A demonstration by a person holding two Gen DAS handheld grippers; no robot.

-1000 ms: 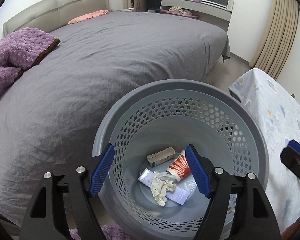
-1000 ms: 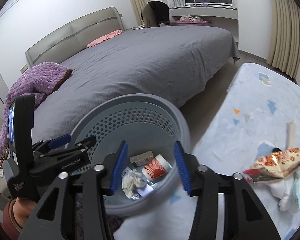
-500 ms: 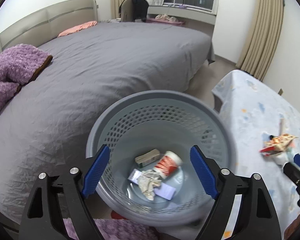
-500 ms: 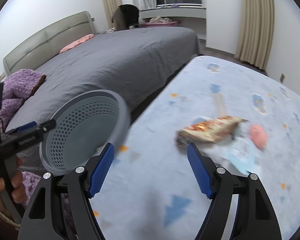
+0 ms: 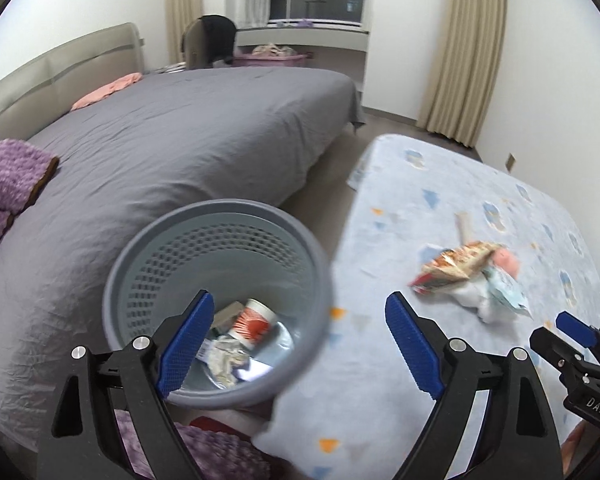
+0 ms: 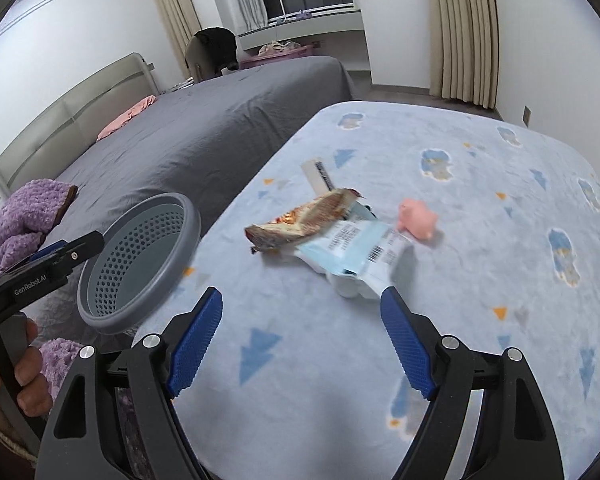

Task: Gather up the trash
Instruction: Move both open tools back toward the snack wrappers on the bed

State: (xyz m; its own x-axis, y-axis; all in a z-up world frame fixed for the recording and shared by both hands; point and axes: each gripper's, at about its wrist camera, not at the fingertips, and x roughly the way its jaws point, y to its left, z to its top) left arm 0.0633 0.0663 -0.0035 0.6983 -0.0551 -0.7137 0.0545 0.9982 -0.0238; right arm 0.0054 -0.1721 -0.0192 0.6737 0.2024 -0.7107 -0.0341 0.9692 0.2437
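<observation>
Trash still to collect lies in a small heap on the pale blue patterned cover [image 5: 452,184], to the right of the grey perforated basket [image 5: 216,224].

Left wrist view: the left gripper [image 5: 300,340] hangs over the basket's right rim, its jaws opening wide with nothing held between them. Inside the basket sit a red-and-white paper cup [image 5: 254,322], a small box and crumpled paper. Well right of the basket lies the snack wrapper [image 5: 454,266]. The heap is blurred, so aiming from this view risks a miss.

Right wrist view: the right gripper [image 6: 300,340] faces the heap, right of the basket, jaws opening and empty. The snack wrapper [image 6: 304,220] overlaps a blue-and-white packet [image 6: 352,248]; a pinch could catch only one, or drag both. A pink toy [image 6: 418,222] just beyond could be swept up by mistake.
</observation>
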